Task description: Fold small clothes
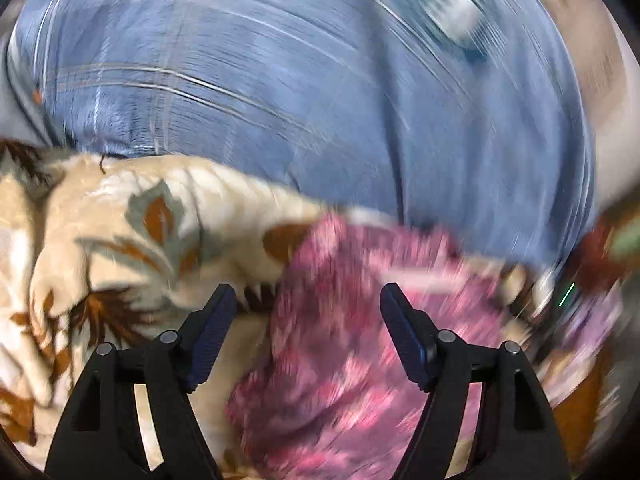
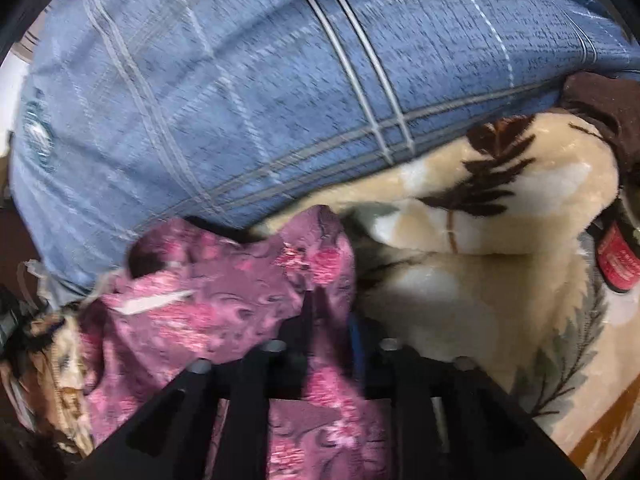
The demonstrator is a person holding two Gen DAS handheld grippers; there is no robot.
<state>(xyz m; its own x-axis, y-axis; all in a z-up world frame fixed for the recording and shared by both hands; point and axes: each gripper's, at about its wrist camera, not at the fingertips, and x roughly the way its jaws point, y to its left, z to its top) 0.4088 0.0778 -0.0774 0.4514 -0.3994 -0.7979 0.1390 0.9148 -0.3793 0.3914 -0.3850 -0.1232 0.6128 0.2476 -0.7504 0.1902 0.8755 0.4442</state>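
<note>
Holding the pink flowery cloth (image 2: pixel 224 300) is the right gripper (image 2: pixel 328 320); its dark fingers sit close together with a bunch of the cloth squeezed between them. The left gripper (image 1: pixel 308 304) has its fingers spread wide, and the same cloth (image 1: pixel 352 320) lies under and between them, but they do not press on it. The cloth sits crumpled on a fluffy cream blanket (image 2: pixel 500 240) with leaf shapes, near the blanket's far edge, where a blue checked sheet (image 2: pixel 240 100) begins. The left view is blurry, so small details are hard to tell.

I think the job now is to spread the cloth flat. To do it well, the left fingers should pinch another edge, and both should pull gently apart so no lumps stay.
</note>
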